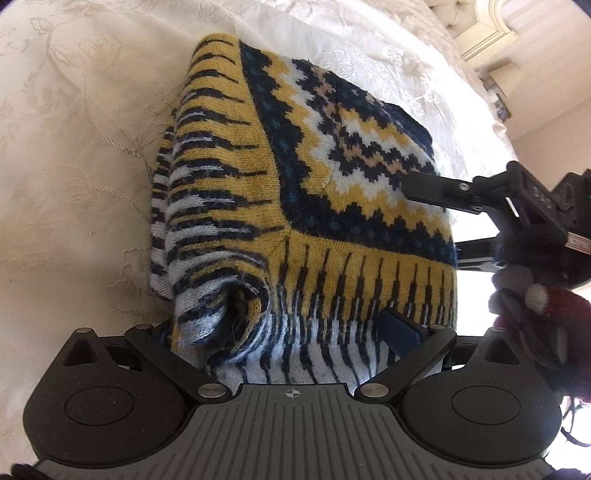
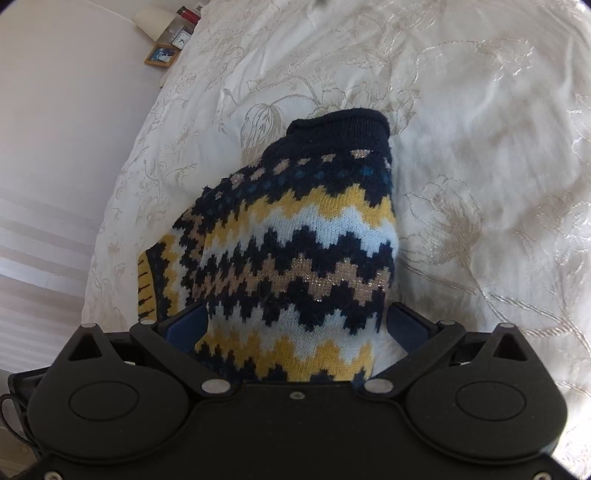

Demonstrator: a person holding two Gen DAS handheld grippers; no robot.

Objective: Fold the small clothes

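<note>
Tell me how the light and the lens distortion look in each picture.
Left wrist view: daylight blows out the bedspread at upper right; sweater sharp, edges bent by fisheye. Right wrist view: softer, even light; bedspread slightly overexposed; picture frame small and blurred.

my right gripper (image 2: 295, 325) sits low over the bed, blue fingers (image 2: 406, 325) spread on either side of a folded knit sweater (image 2: 295, 240) with the cloth between them; whether they press it i cannot tell. sweater: navy with yellow, pale blue and tan zigzag bands, plain navy ribbed edge (image 2: 338, 123) at the far end. it lies on a cream bedspread (image 2: 480, 184) with embroidered flowers. far left corner: small framed picture (image 2: 162, 55), small clock (image 2: 182, 38), white lampshade (image 2: 155, 20).
</note>
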